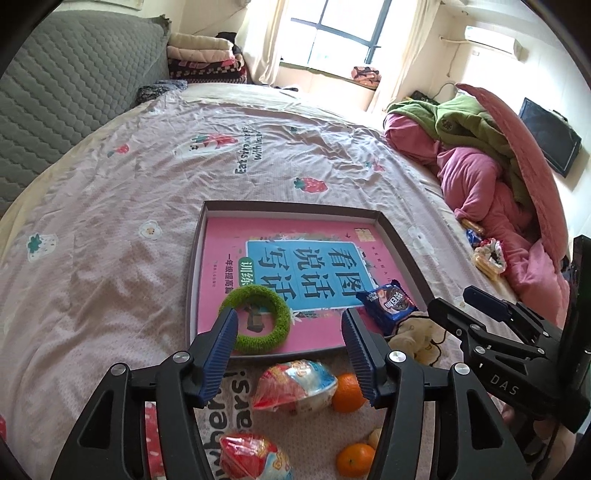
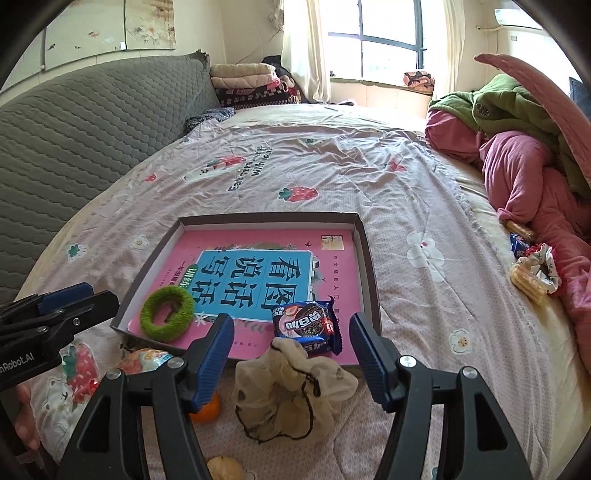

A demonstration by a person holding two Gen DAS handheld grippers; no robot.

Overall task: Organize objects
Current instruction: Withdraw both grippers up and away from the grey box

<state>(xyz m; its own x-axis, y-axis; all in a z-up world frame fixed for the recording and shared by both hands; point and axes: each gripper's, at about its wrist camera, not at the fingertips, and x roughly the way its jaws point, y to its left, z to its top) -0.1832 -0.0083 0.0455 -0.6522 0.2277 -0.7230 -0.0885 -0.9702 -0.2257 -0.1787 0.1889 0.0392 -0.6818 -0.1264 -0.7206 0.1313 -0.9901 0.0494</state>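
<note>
From the left wrist, the left gripper (image 1: 290, 326) stood open and empty above the shallow brown cardboard tray (image 1: 402, 240) on the bed; the fuzzy green ring (image 1: 275, 325) and blue cookie packet (image 1: 388, 304) lay inside on a pink book (image 1: 229, 236); from the right wrist, the right gripper (image 2: 291, 334) gaped empty over a cream cloth scrunchie (image 2: 295, 391) just outside the tray's near edge.

Bright daylight, strong fisheye warp

Sun pours through the window (image 1: 343, 33), blowing out its panes and the curtains (image 2: 299, 44); the bed (image 1: 110, 221) is evenly lit with soft shadows. Edges bend and darken to black corners; focus is sharp throughout.
</note>
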